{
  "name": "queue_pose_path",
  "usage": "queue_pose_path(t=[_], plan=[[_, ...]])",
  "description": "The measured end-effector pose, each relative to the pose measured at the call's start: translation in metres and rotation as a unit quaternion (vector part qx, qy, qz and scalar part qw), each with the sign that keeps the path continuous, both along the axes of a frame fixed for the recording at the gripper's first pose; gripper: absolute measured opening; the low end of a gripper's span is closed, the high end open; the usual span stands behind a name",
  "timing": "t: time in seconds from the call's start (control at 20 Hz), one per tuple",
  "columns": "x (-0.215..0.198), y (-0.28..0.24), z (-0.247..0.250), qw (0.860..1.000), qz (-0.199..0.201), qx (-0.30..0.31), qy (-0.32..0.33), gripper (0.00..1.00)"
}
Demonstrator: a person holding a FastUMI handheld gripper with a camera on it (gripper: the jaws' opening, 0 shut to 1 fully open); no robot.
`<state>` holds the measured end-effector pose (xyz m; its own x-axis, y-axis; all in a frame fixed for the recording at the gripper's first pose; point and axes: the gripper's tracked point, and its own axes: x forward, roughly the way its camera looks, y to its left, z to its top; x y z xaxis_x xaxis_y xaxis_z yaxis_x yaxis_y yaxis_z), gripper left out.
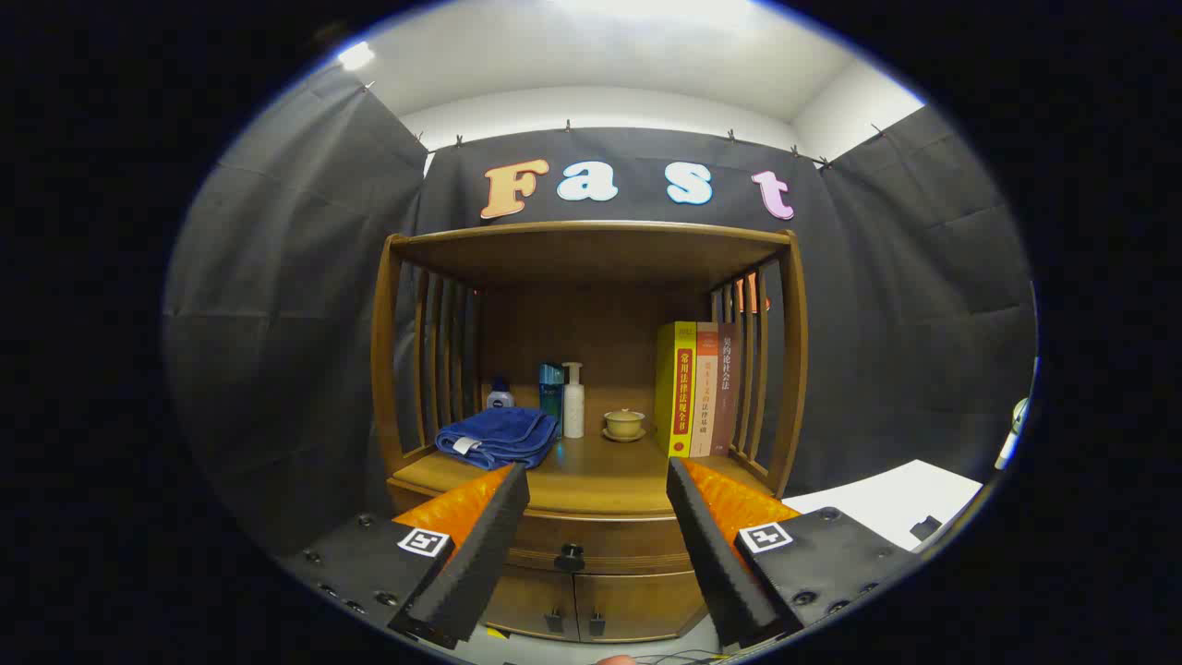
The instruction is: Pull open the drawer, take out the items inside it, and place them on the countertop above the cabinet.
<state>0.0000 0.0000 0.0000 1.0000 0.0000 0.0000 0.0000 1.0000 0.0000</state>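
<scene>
A wooden cabinet [591, 369] stands ahead against the cloth wall. Its drawer [591, 540] is closed, with a dark round knob [569, 558] at the middle of its front. The knob lies between my fingers and some way beyond them. My gripper [598, 480] is open and holds nothing. The countertop [591, 476] above the drawer carries a folded blue towel [497, 436], several bottles [561, 399], a small lidded cup on a saucer [624, 424] and upright books [699, 388]. What lies inside the drawer is hidden.
Two small doors [591, 605] with dark handles sit under the drawer. Slatted wooden sides and a top shelf [591, 242] frame the countertop. A white surface [900, 503] lies to the right of the cabinet. Bare countertop shows in front of the cup.
</scene>
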Motion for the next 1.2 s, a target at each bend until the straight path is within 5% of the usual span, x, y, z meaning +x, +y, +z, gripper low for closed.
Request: queue_pose_path(t=[1.2], plan=[[0.017,-0.003,-0.005,0.999,-0.005,0.027,-0.018,0.98]])
